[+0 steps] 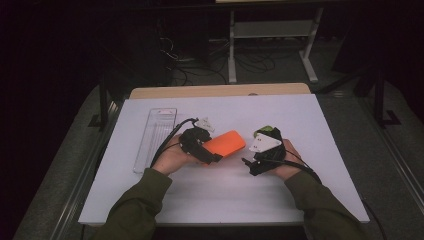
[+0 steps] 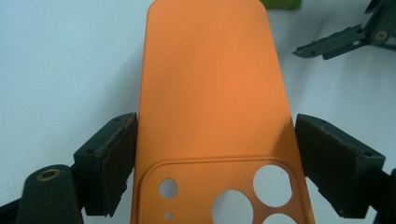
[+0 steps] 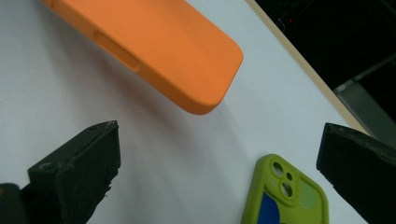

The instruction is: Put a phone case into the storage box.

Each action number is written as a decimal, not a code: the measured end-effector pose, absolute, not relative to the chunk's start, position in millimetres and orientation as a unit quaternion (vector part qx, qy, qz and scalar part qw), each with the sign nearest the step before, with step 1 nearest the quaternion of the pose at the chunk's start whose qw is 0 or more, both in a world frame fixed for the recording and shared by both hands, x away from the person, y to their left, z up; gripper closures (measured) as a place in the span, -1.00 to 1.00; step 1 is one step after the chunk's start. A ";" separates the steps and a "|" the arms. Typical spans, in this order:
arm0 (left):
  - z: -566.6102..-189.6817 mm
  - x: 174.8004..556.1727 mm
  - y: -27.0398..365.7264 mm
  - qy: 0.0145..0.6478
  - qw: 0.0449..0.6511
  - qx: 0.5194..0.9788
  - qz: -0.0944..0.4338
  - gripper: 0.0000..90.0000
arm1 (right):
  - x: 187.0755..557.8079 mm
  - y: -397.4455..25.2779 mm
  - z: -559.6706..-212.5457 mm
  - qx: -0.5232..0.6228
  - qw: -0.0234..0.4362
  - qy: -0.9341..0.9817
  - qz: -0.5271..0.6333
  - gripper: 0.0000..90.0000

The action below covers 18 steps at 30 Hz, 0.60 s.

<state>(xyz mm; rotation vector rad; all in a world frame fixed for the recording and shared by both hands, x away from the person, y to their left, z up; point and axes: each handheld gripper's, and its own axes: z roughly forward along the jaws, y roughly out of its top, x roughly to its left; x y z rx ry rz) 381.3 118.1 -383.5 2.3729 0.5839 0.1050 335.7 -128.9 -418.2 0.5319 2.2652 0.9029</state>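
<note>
Case: an orange phone case (image 2: 210,93) is gripped at its camera-cutout end by the left gripper (image 1: 207,152); its far end is raised off the white table (image 1: 300,115), as judged from the shadow under it in the right gripper view.
Left jaws: closed in on the two long edges of the orange phone case, one pad (image 2: 119,163) touching the left edge, the other apparently just at the right edge.
Right gripper (image 1: 247,162): held just beside the orange phone case, nothing between its jaws; jaws spread wide, as seen in the right gripper view.
Green case: a green phone case (image 3: 285,196) is lying flat on the table, near the right gripper, apart from the orange one.
Tray: a clear plastic tray (image 1: 155,137) is set at the left of the table, well apart from both cases.
Done: pick-up of the orange phone case is judged complete, the hold looking firm.
Left: placement is not yet made; where it is bound cannot be told. The green phone case is untouched.
</note>
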 end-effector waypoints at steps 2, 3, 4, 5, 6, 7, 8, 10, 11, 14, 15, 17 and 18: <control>-383.0 381.6 118.9 0.224 0.342 0.912 0.038 -0.65 | 334.9 -128.1 -418.6 0.195 0.327 0.861 0.337 -1.00; -382.8 381.6 119.0 0.223 0.342 0.912 0.038 -0.65 | 334.6 -127.8 -418.7 0.191 0.332 0.861 0.335 -1.00; -382.4 381.5 119.1 0.224 0.341 0.912 0.039 -0.65 | 333.9 -127.7 -418.7 0.187 0.337 0.861 0.332 -1.00; -382.1 381.5 119.2 0.224 0.341 0.912 0.039 -0.65 | 333.5 -127.6 -418.7 0.185 0.341 0.860 0.331 -1.00; -381.9 381.3 119.1 0.223 0.342 0.912 0.039 -0.65 | 332.7 -127.2 -418.9 0.186 0.344 0.859 0.329 -1.00; -381.4 382.6 119.5 0.211 0.340 0.915 0.045 -0.65 | 332.3 -126.9 -418.8 0.185 0.350 0.858 0.327 -1.00; -381.7 382.6 119.4 0.213 0.341 0.914 0.044 -0.65 | 332.2 -126.6 -418.6 0.180 0.355 0.858 0.326 -1.00; -382.3 382.3 119.4 0.220 0.341 0.913 0.040 -0.65 | 331.4 -125.9 -418.7 0.174 0.365 0.855 0.325 -1.00; -382.4 382.3 119.3 0.219 0.339 0.914 0.041 -0.65 | 331.3 -126.1 -418.6 0.168 0.371 0.855 0.320 -1.00; -381.9 382.5 119.1 0.209 0.335 0.918 0.044 -0.65 | 329.9 -125.4 -419.0 0.157 0.382 0.855 0.314 -1.00; -381.8 382.6 119.0 0.209 0.334 0.918 0.045 -0.65 | 329.7 -125.0 -419.5 0.153 0.384 0.855 0.313 -1.00; -382.1 382.4 118.9 0.210 0.335 0.917 0.043 -0.65 | 328.9 -124.2 -420.5 0.148 0.390 0.854 0.311 -1.00; -382.0 382.3 118.9 0.210 0.335 0.917 0.043 -0.65 | 328.5 -123.9 -420.7 0.143 0.392 0.855 0.308 -1.00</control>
